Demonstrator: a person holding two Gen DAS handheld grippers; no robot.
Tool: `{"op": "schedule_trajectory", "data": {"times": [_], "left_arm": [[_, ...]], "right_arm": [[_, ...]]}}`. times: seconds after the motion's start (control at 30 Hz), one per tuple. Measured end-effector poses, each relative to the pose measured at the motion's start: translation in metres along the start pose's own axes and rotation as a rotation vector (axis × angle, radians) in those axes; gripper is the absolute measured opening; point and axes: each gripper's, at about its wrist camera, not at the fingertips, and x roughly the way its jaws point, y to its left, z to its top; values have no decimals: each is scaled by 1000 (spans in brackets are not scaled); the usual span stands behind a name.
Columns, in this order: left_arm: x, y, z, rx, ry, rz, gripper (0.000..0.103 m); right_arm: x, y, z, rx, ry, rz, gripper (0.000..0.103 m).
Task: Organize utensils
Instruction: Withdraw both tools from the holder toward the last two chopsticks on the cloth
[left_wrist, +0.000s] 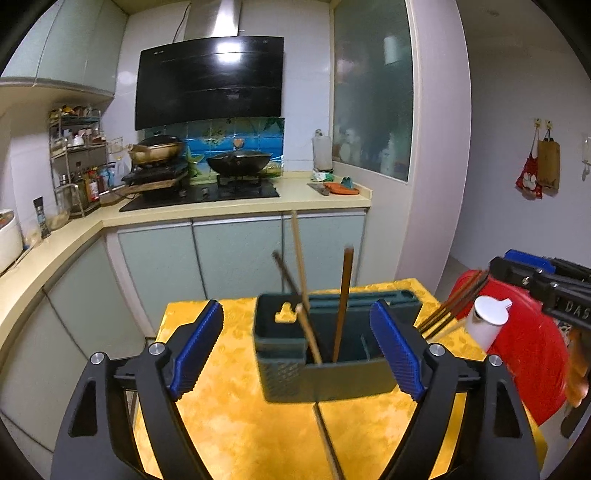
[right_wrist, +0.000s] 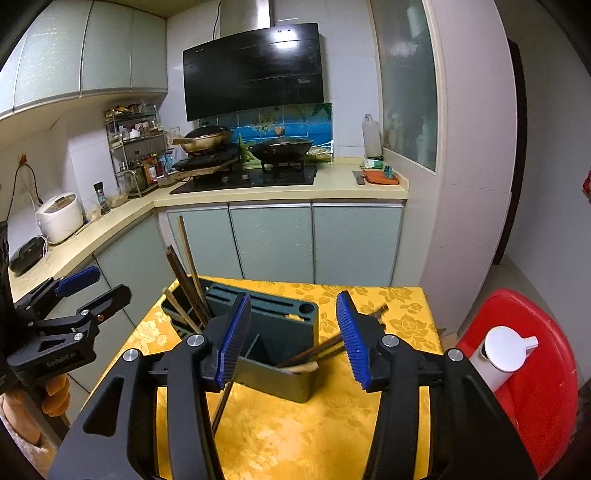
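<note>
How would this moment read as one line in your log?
left gripper: open, empty | right gripper: open | chopsticks: in holder | one chopstick: on table

White letters "DAS" stood on the right hand-held gripper (left_wrist: 484, 275) at the frame's right edge. The left hand-held gripper (right_wrist: 94, 284) bore small print, too blurred to read.

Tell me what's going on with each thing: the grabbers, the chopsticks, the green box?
Left gripper: open, nothing between the pads.
Right gripper: open, holding nothing.
Green box: upright on the yellow table.
Chopsticks: standing tilted in the box's left compartments.
Chopstick bundle: leaning out of the right compartment.
Loose chopstick: lying flat on the table.
</note>
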Motion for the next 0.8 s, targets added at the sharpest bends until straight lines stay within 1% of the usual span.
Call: {"op": "schedule_trajectory", "data": {"times": [0.1,0.2,0.33,0.43,0.57,0.67,0.8], "left_arm": [[-7,3,-18,5,12,18,80],[-12,4,-35,8,30,27,80],[-20,5,-59,5,47,37,81],[-27,5,-77,-16,57,39,84],[-36,2,-103,-32,69,51,85],[-39,0,-120,-40,91,51,85],[-40,-3,-139,-47,125,48,85]], "right_arm": [[-6,1,-16,-3,-5,-16,47],[-11,2,-33,-10,-10,-21,54],[-18,6,-56,-23,-18,-25,56],[-23,8,-75,-27,-15,-23,59],[-28,9,-101,-28,0,-31,59],[-28,8,-117,-10,20,-24,59],[-30,10,-141,-2,45,-40,60]]}}
